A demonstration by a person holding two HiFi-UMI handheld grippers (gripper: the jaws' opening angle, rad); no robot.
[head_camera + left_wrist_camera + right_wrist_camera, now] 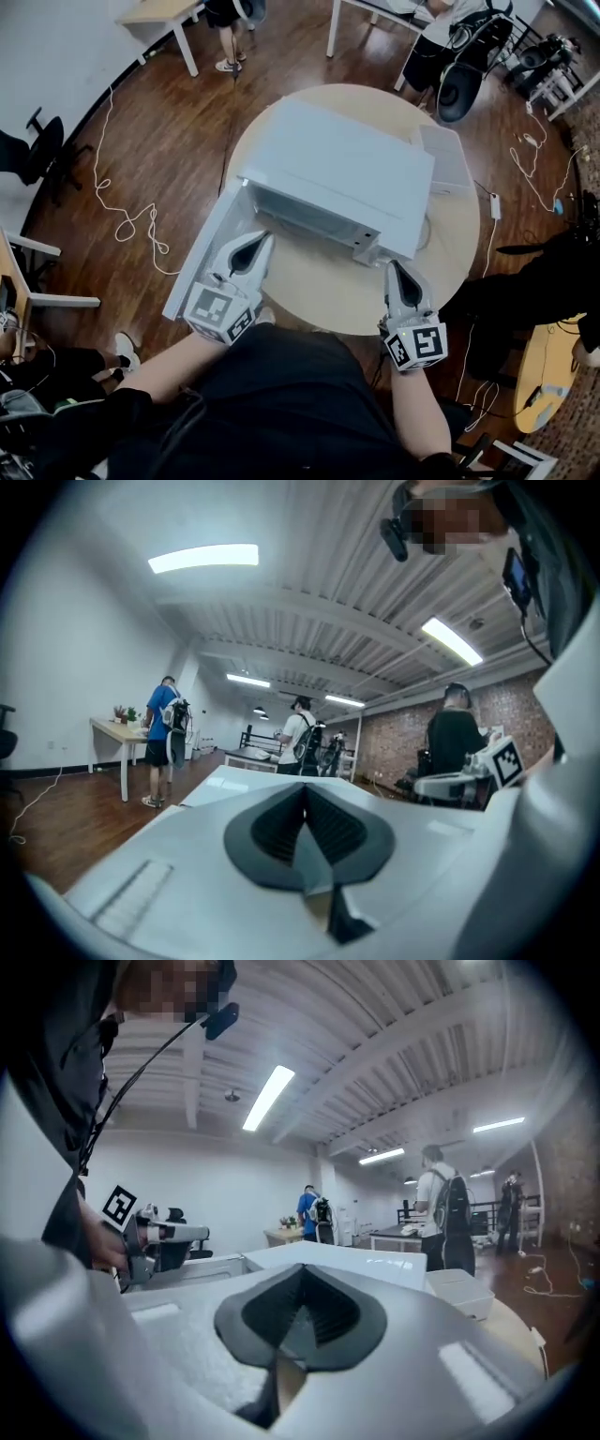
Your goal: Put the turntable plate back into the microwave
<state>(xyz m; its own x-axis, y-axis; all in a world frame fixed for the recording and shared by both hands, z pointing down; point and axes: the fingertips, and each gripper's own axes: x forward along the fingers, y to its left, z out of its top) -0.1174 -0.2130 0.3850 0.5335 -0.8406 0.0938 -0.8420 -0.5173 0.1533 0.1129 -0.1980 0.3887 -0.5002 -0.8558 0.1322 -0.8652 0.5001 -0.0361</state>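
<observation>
A white microwave (342,173) stands on a round wooden table (323,295), and its door (202,253) hangs open toward the left. No turntable plate shows in any view. My left gripper (261,239) is held level between the open door and the cavity front, with its jaws together and nothing between them. My right gripper (394,269) hovers by the microwave's front right corner, also shut and holding nothing. The left gripper view looks over shut jaws (305,794) to the right gripper's marker cube (504,757). In the right gripper view, the white microwave (366,1265) lies beyond the shut jaws (302,1277).
A small white box (444,157) sits on the table to the right of the microwave. White cables (127,220) trail over the wooden floor at the left. Chairs, desks and several people stand further back. A yellow round table (548,375) is at the lower right.
</observation>
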